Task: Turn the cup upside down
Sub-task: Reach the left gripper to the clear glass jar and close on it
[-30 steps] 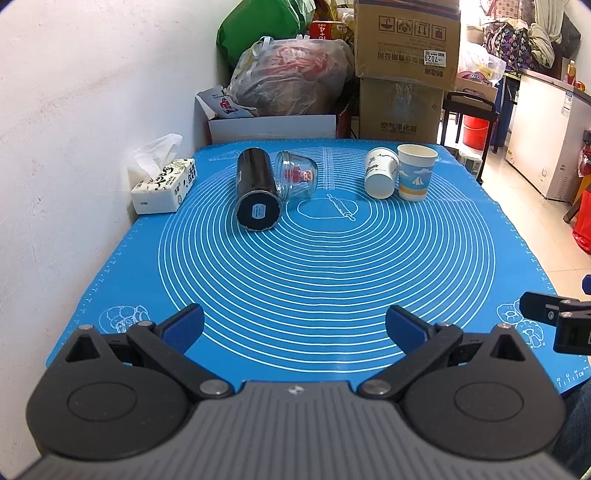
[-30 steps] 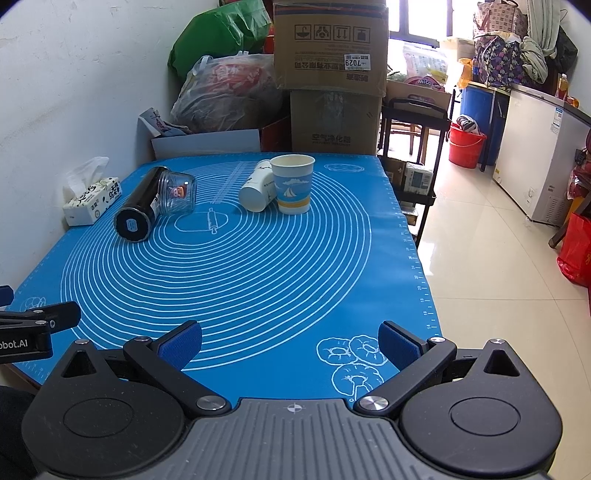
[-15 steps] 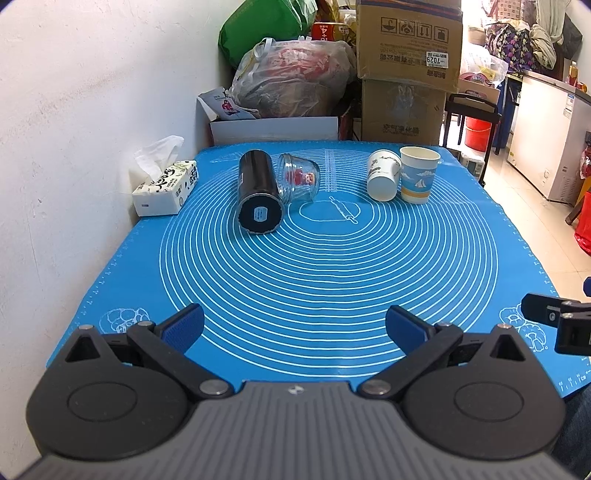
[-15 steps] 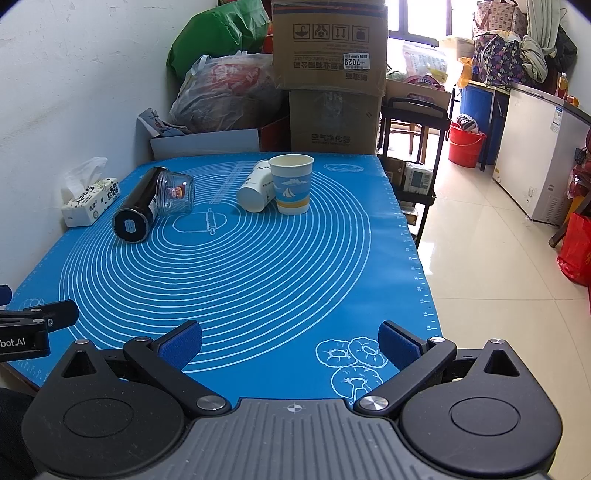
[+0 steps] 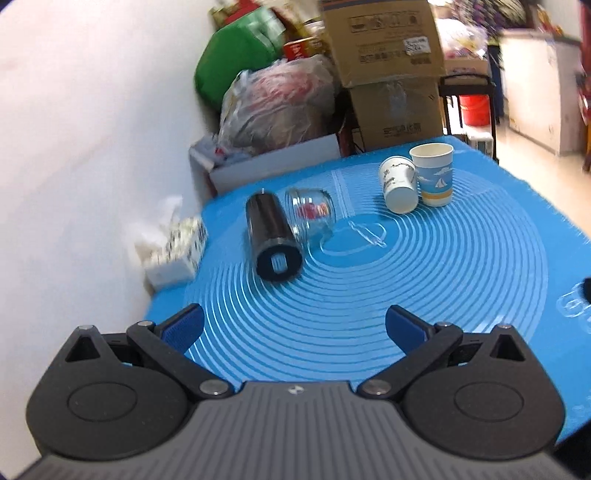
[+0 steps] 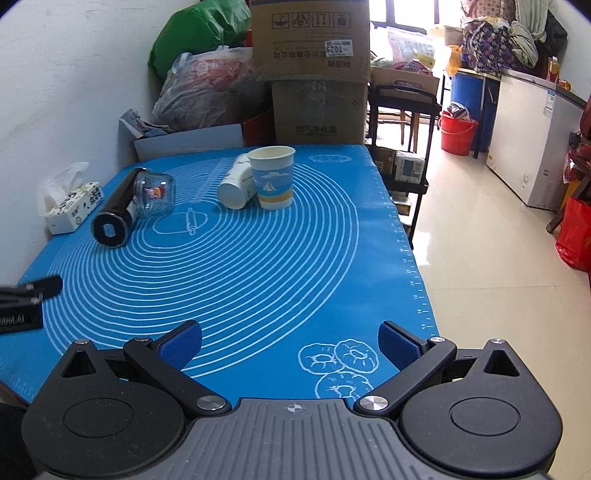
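Both my left gripper (image 5: 293, 325) and right gripper (image 6: 290, 341) are spread wide and holding nothing, low at the near edge of the blue mat (image 6: 280, 266). The upright sailboat cup (image 6: 272, 177) sits at the far side, touching a tipped white cup (image 6: 236, 188). I'd come in level and pinch it mid-wall gently, so the paper doesn't crush before the flip.

Bright daylight enters from a far-right window (image 6: 406, 14), glaring on the floor (image 6: 480, 229). Left view motion-blurred; right view sharp; fisheye-curved edges.
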Demonstrator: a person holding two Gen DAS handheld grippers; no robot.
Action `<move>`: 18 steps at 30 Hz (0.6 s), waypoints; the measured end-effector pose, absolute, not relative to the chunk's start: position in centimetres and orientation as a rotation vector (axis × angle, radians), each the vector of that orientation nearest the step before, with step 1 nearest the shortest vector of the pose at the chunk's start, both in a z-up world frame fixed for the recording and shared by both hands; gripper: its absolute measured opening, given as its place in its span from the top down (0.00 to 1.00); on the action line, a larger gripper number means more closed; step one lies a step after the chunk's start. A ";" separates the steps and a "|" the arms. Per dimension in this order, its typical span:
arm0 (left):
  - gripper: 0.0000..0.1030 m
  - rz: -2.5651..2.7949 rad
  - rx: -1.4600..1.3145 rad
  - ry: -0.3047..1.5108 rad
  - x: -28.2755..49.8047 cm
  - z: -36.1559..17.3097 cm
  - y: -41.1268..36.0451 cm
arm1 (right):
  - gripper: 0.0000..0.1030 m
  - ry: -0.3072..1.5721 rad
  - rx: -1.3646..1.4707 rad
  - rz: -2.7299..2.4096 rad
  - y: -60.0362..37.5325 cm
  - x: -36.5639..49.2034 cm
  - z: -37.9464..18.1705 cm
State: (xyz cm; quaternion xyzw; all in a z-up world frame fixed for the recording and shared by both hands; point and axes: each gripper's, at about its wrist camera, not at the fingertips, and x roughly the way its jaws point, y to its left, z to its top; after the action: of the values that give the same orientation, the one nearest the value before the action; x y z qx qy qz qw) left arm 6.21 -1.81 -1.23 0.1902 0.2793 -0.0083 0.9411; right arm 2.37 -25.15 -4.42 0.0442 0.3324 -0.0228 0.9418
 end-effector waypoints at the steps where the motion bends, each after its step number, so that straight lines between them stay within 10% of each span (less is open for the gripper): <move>1: 0.00 -0.027 0.423 0.563 7.0 -1.3 -2.0 | 0.00 0.681 0.096 -0.050 -25.4 2.6 -4.6; 18: 0.00 -0.302 0.638 0.523 20.9 -3.2 -4.6 | 0.00 0.733 0.125 -0.078 -27.9 6.4 -7.5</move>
State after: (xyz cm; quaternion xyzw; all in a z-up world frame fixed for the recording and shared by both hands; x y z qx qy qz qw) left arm 20.94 -4.64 -3.20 0.3090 0.2533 -0.1463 0.9049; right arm 6.42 -27.86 -7.45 0.0613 0.3581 -0.0382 0.9309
